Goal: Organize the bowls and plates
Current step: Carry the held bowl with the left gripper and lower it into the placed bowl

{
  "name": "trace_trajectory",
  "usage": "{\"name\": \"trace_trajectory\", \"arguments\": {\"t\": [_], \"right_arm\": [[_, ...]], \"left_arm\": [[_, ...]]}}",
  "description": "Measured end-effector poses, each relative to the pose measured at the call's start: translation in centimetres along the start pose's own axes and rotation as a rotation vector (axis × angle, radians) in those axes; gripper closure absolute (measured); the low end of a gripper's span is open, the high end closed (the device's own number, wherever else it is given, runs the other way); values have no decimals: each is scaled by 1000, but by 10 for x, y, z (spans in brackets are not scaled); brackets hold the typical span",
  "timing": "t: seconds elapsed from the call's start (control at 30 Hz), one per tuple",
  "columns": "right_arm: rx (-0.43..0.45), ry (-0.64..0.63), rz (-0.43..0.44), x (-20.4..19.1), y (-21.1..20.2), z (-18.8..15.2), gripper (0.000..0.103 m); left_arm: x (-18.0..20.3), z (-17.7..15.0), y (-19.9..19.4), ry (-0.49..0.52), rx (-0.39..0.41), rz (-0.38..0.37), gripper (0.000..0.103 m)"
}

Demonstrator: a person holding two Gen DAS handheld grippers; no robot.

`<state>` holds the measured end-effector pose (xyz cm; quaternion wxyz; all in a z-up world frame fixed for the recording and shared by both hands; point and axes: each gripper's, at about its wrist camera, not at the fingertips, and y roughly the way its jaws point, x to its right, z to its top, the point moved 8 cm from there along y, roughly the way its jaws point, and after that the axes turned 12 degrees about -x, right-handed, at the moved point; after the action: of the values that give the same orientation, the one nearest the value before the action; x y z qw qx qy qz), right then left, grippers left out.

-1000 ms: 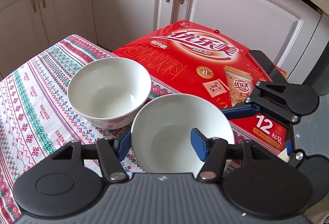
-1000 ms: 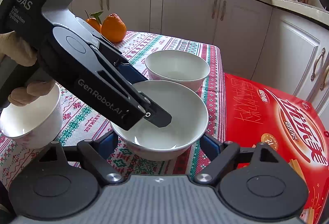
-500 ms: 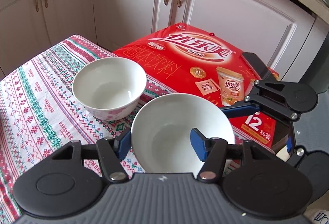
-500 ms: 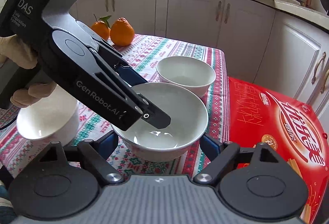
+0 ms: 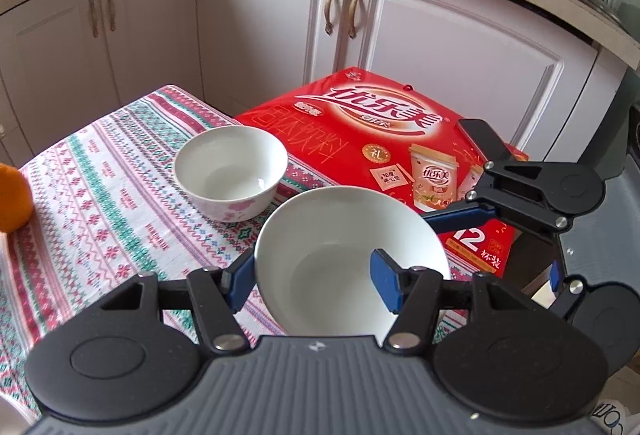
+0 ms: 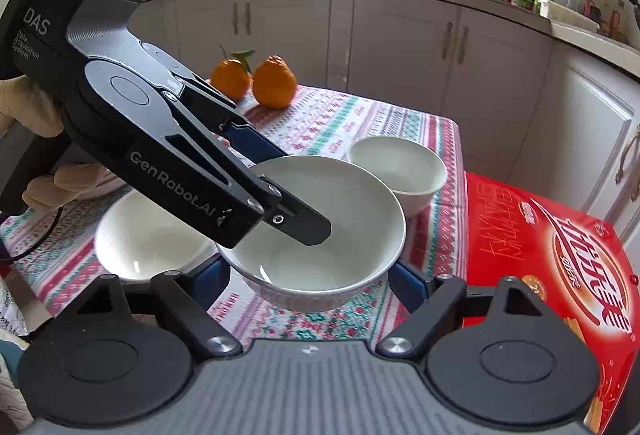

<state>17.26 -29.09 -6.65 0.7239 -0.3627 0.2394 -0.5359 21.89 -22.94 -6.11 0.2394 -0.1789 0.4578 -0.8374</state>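
A white bowl (image 5: 344, 255) hangs above the table, also seen in the right wrist view (image 6: 332, 235). My left gripper (image 5: 312, 275) is shut on its rim, one finger inside, one outside; its body shows in the right wrist view (image 6: 200, 163). My right gripper (image 6: 310, 275) is open, its blue fingers either side of the bowl without clearly touching; it shows in the left wrist view (image 5: 516, 191). A second white bowl with pink flowers (image 5: 230, 175) sits on the cloth, also in the right wrist view (image 6: 396, 171). A third white bowl (image 6: 148, 235) sits below my left gripper.
A patterned tablecloth (image 5: 100, 203) covers the table. A red drinks carton (image 5: 380, 139) lies at the table's right end. Two oranges (image 6: 256, 77) sit at the far side. White kitchen cabinets (image 5: 260, 19) stand close behind.
Both grippers and the held bowl have risen and drawn back from the table. The flowered bowl looks farther off. The third bowl has come more into the right wrist view.
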Motion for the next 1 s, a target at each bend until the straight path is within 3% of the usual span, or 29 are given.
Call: {"name": "trace_trajectory", "arguments": {"t": [0.67, 1.0], "right_arm": [[24, -133, 120, -72, -4, 25, 14], [-15, -159, 170, -99, 18, 31, 14]], "left_arm": [[-39, -52, -57, -143, 48, 100, 43], [-59, -79, -59, -201, 43, 107, 43]]}}
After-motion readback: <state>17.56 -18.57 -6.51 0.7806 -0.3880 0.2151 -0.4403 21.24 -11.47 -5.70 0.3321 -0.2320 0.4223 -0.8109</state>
